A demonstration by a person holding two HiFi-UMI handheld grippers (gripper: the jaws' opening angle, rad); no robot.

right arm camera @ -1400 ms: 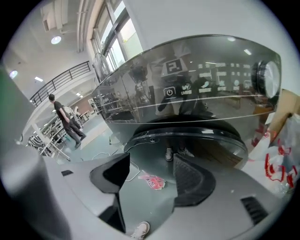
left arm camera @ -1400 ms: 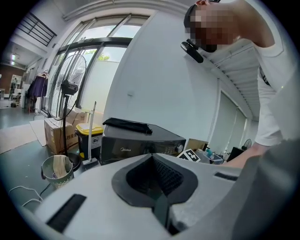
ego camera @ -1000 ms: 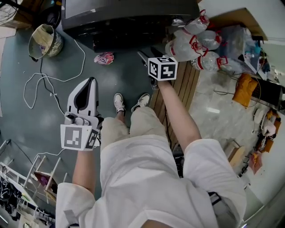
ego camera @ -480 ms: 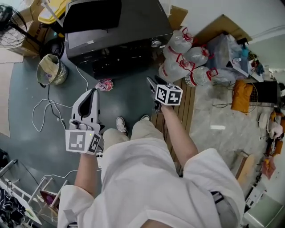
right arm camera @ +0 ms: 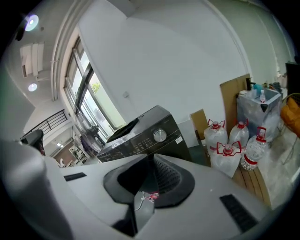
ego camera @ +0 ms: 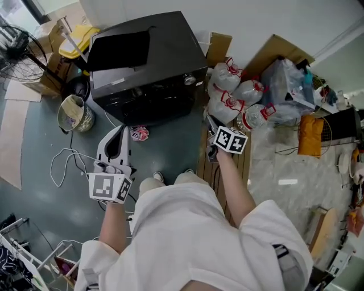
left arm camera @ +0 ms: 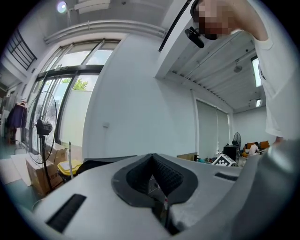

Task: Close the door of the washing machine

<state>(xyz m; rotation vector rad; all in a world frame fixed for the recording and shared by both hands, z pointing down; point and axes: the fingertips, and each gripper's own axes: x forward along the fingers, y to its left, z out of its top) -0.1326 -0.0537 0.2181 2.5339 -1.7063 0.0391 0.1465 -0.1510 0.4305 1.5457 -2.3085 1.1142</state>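
Grey floor (ego camera: pixel 34 136) spreads below you, black washing machine (ego camera: pixel 145 65) against the wall (ego camera: pixel 256 17) (water bottles (ego camera: pixel 227 94) beside it); your left gripper (ego camera: pixel 120 131) is pressed together, empty, your right gripper (ego camera: pixel 210 120) closing on nothing

Looks like a cluttered utility or storage room, not a tidy home laundry: a dark washer (ego camera: pixel 145 68) sits on a bare floor (ego camera: pixel 170 148) among loose cables (ego camera: pixel 61 154), cardboard boxes (ego camera: pixel 50 67), a fan (ego camera: pixel 20 57), water jugs (ego camera: pixel 226 78) and tall windows (left arm camera: pixel 70 103).
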